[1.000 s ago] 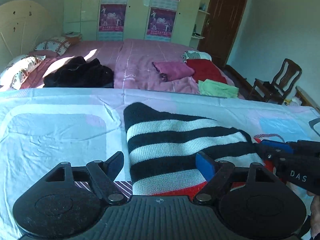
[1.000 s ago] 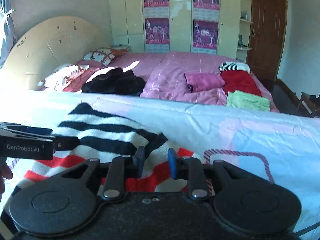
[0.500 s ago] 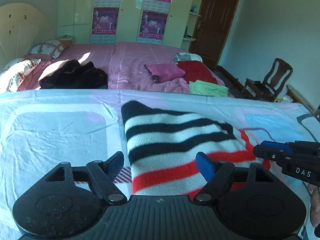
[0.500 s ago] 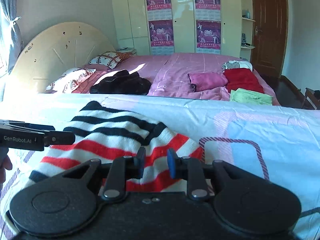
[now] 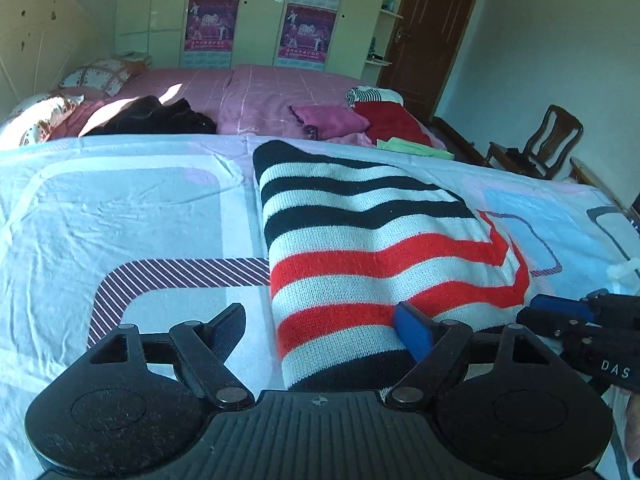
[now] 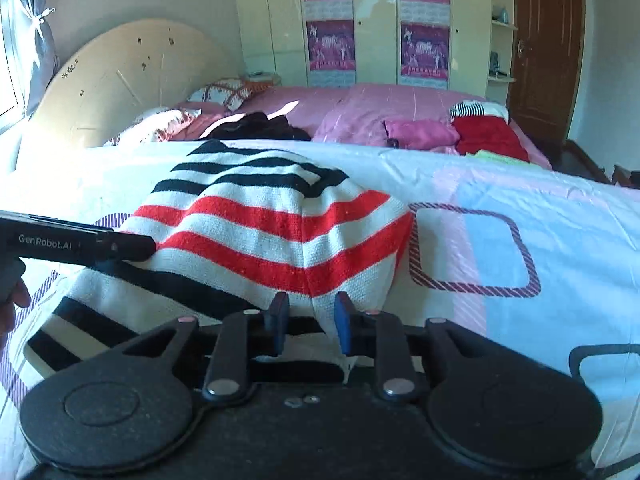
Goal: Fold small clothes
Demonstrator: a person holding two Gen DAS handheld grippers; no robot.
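Observation:
A knitted sweater [image 5: 360, 240] with black, white and red stripes lies on the pale blue patterned sheet [image 5: 120, 220]. My left gripper [image 5: 320, 330] stands wide over the sweater's near left edge. Its jaws are opening: the knit lies between them and the pads do not press it. In the right wrist view the sweater [image 6: 260, 232] bulges up, and my right gripper [image 6: 310, 322] is shut on a pinch of its near right edge. The right gripper's tip [image 5: 560, 312] shows at the sweater's right side, and the left gripper's tip [image 6: 132, 248] at its left.
Behind the sheet is a pink bed with a black heap of clothes [image 5: 152, 120] and folded pink [image 5: 328, 120], red [image 5: 392, 124] and green [image 5: 412, 148] pieces. A wooden chair [image 5: 540, 140] stands at the right by a brown door [image 5: 432, 28].
Both grippers have drawn back toward the near side. More of the sweater's red stripes and near black band now show. The right gripper has kept its pinch on the knit.

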